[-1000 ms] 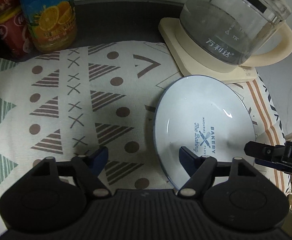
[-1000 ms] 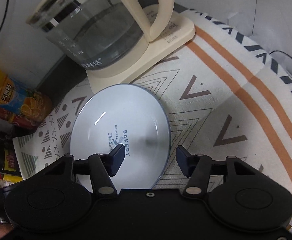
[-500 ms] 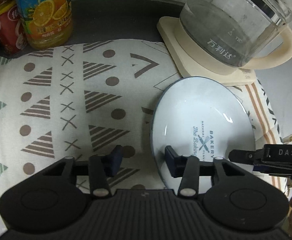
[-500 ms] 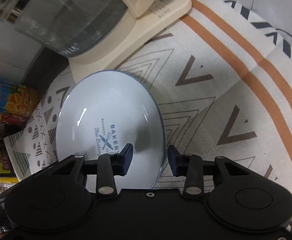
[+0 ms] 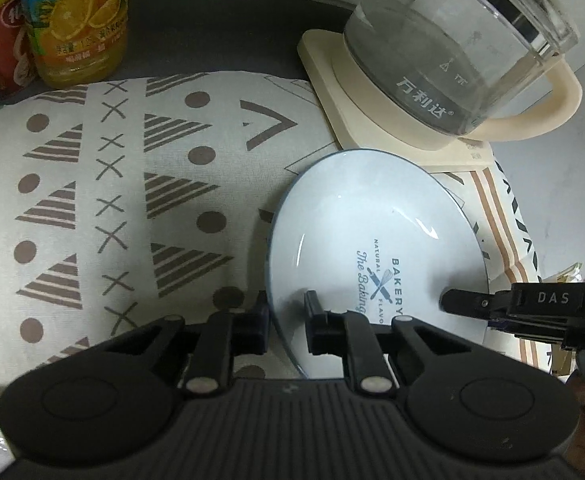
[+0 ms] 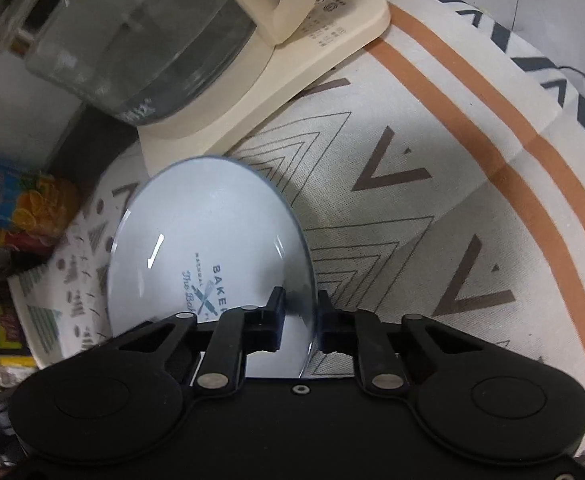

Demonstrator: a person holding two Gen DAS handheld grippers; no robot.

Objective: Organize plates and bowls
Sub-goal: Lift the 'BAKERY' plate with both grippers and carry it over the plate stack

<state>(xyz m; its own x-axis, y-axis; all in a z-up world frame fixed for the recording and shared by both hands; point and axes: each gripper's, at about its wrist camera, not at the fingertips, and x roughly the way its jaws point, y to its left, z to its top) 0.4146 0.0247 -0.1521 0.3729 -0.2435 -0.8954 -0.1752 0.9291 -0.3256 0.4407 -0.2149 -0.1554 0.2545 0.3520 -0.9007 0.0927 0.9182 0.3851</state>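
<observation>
The left gripper point(image 5: 286, 326) has just closed onto the left rim of the pale blue "Bakery" plate point(image 5: 372, 240), and the right gripper point(image 6: 298, 320) has just closed onto its opposite rim. The plate lies on the patterned cloth point(image 5: 132, 200), just in front of the glass kettle point(image 5: 452, 48) on its cream base, with the orange juice bottle point(image 5: 80, 20) well to the kettle's left.

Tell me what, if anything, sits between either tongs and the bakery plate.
Nothing does. The left tongs and the right tongs are each shut on opposite rims of the plate, with no object in between.
</observation>
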